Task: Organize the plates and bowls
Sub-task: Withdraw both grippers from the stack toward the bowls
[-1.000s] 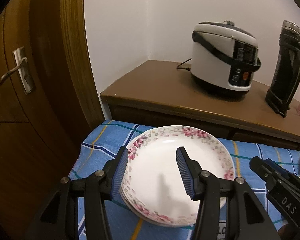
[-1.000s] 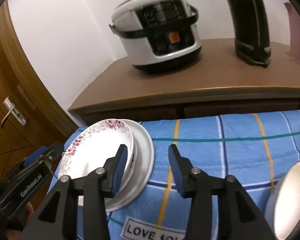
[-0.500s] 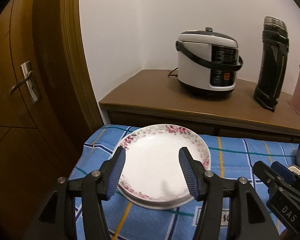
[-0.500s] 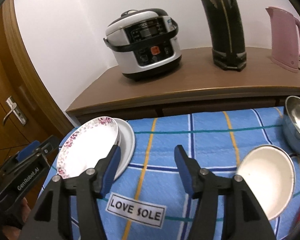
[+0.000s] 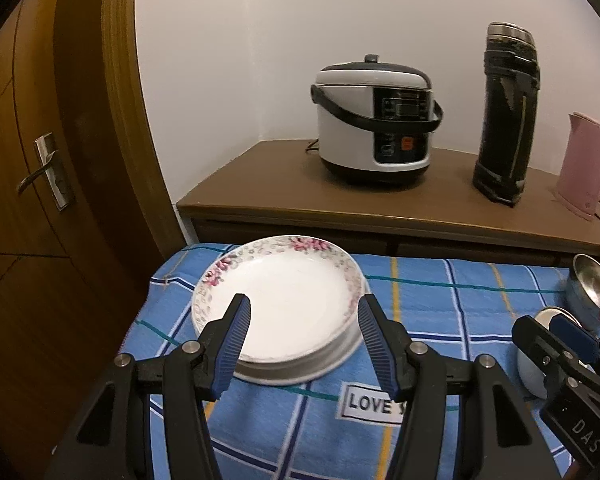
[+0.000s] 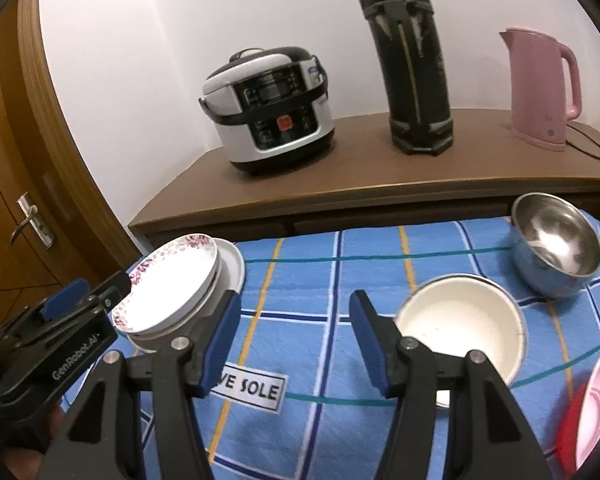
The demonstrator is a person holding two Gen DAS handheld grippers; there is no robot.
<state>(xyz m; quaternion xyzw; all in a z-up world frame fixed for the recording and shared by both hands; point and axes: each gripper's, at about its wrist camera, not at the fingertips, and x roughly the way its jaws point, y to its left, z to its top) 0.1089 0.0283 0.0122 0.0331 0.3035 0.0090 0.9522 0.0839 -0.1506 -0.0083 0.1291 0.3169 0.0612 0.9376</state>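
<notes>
Blue checked cloth (image 5: 440, 300) covers the bench, bearing the floral plate (image 5: 280, 300) stacked at its left end, while left gripper (image 5: 302, 344) and right gripper (image 6: 292, 336) hover released, having just opened, nothing between their fingers.

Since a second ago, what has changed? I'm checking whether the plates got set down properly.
Both tongs have just opened and backed away from the plate stack: the left tongs and right tongs now stand open with nothing between them, so more of the white bowl and steel bowl shows. The flowered plate stays on the stack, on the blue cloth.
</notes>
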